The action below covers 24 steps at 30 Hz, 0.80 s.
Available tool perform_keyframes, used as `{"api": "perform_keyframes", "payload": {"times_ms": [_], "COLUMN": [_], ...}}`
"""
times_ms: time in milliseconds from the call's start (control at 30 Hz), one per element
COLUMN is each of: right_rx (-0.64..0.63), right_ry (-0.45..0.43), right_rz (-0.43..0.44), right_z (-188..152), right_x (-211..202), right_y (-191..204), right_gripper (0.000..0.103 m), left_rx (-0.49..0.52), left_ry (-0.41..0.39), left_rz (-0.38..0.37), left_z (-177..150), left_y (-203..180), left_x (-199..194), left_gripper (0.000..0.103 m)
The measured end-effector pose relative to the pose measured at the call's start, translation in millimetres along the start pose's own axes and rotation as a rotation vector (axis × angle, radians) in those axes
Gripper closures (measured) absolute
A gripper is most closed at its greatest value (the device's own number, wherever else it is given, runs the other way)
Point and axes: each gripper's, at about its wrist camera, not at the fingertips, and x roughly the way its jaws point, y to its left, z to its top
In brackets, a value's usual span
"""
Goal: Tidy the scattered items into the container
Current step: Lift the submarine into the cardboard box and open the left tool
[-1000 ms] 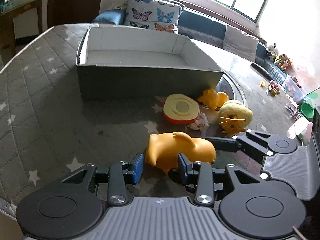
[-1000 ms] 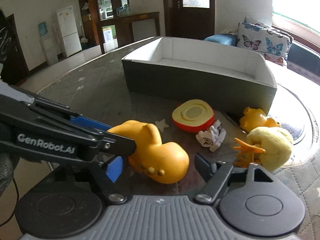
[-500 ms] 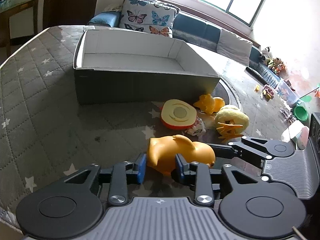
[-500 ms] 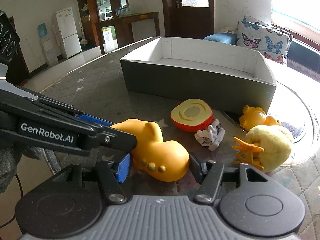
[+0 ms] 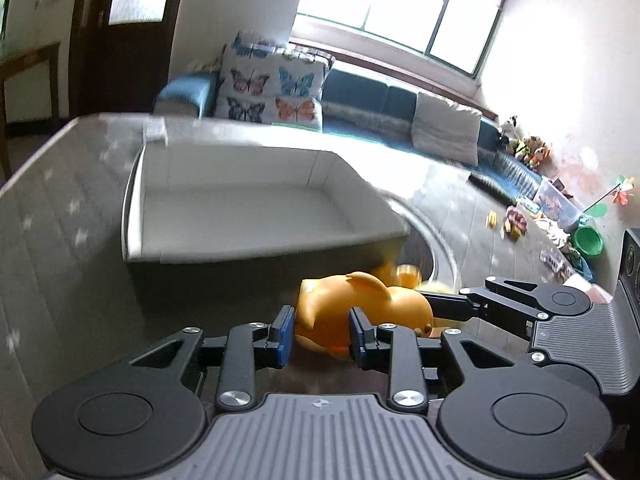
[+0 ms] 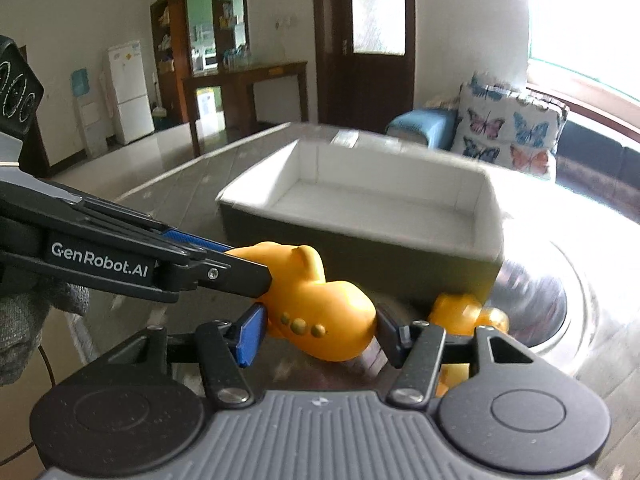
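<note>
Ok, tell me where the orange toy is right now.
The orange toy is held between both tools, left tool and right tool, just in front of the grey box.

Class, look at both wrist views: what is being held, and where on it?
The orange toy: left gripper clamps one end, right gripper clamps across its body.

Glossy smooth plastic toy (image 6: 320,308); matt card box (image 6: 360,204); quilted cloth table cover (image 5: 60,240).
</note>
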Motion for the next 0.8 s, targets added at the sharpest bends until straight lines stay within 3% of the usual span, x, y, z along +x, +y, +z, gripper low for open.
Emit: {"api": "perform_keyframes", "payload": {"times_ms": [200, 300, 467, 800], "right_rx": [-0.007, -0.007, -0.003, 0.002], "right_ry": [-0.053, -0.031, 0.02, 0.111], "right_rz": [-0.049, -0.056, -0.058, -0.064], "right_z": [34, 41, 50, 64], "right_x": [11, 28, 60, 115], "right_y": [-26, -39, -59, -95], "right_gripper": [0.044, 0.044, 0.044, 0.044], "left_rx": [0.027, 0.034, 0.004, -0.024], "left_ry": [-0.054, -0.051, -0.003, 0.096], "left_rz": [0.004, 0.006, -0.004, 0.004], "left_z": [45, 64, 87, 92], "left_y": [-5, -5, 6, 24], "left_x": [22, 42, 84, 142], "left_gripper": [0.071, 0.071, 0.071, 0.072]}}
